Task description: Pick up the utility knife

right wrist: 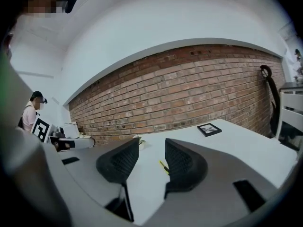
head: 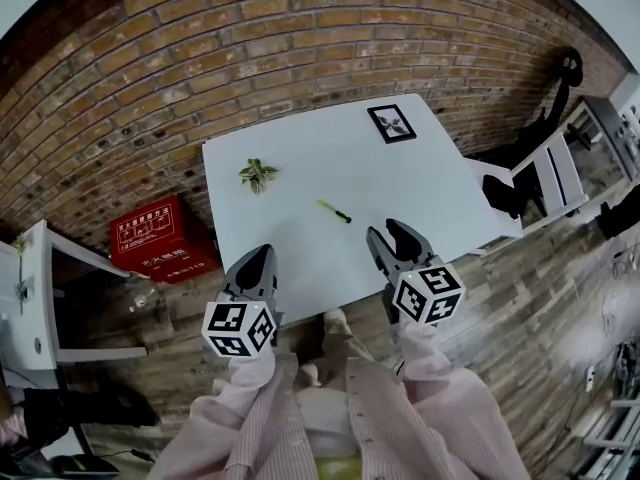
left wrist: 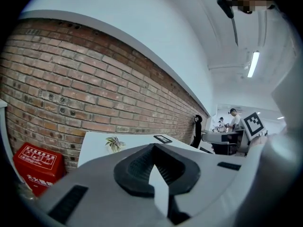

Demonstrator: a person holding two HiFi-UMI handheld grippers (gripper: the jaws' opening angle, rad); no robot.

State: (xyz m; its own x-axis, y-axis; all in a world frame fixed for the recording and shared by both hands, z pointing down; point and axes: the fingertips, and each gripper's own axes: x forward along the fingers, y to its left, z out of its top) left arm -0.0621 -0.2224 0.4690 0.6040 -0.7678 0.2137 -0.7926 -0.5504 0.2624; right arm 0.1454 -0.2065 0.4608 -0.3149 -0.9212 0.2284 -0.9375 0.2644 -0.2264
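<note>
Here the utility knife (head: 335, 211) lies mid-surface (head: 300, 158), at 10 o'clock from the right tool (head: 388, 232). Its 2 jaws are spread, apparently to frame the knife. The left tool (head: 262, 258), clenched on nothing, idles at the knife's 8 o'clock.

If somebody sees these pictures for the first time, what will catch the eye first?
The brick wall fills the background, with a white table before it. A yellow-green utility knife lies near the table's middle, ahead of the open right gripper; a red box stands left of the table.
</note>
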